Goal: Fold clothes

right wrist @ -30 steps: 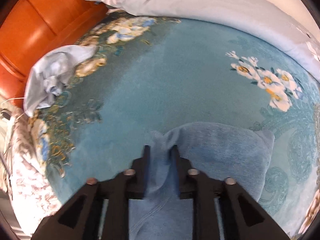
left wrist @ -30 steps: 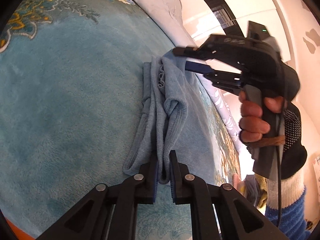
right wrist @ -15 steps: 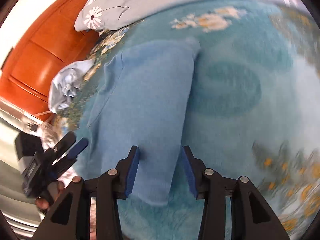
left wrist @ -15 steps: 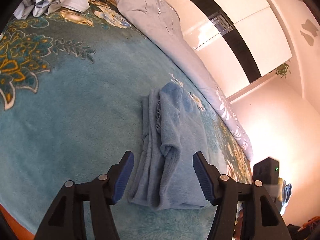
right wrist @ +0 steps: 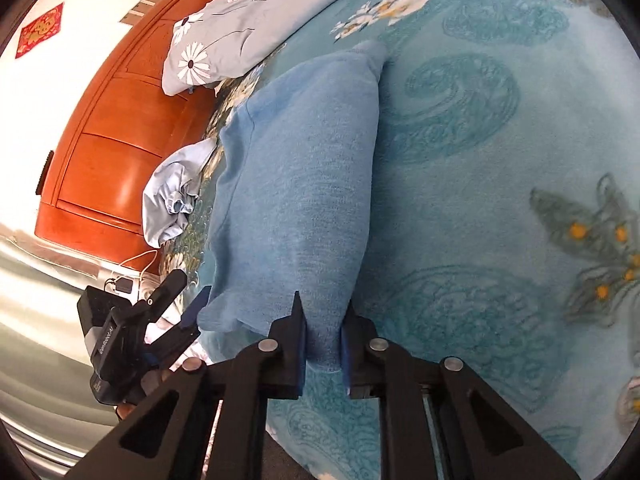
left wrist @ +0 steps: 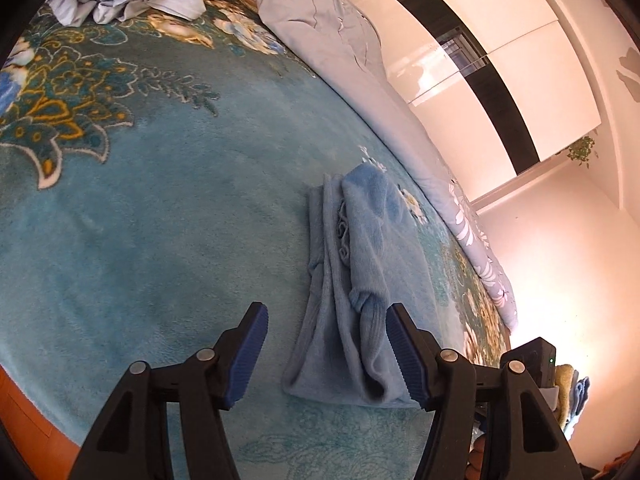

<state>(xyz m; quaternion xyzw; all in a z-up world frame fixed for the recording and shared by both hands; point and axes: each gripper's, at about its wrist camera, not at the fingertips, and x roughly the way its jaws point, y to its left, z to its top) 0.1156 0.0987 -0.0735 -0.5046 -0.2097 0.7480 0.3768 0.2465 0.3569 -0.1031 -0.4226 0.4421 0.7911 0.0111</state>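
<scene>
A light blue fleece garment lies folded in a long strip on the teal floral blanket. My left gripper hovers open over its near end; the pads touch no cloth. In the right wrist view the same garment stretches away from me. My right gripper has its jaws closing on the near corner, and the cloth's edge is pinched between the blue pads. The left gripper shows at the lower left of that view, open beside the garment's other near corner.
A crumpled pale blue cloth lies near the orange wooden headboard. A grey daisy-print duvet runs along the bed's far side. Folded clothes sit past the bed's edge at the lower right.
My left gripper opened and let go of the garment's near end. My right gripper left the far end, swung round to the near corner and closed on it.
</scene>
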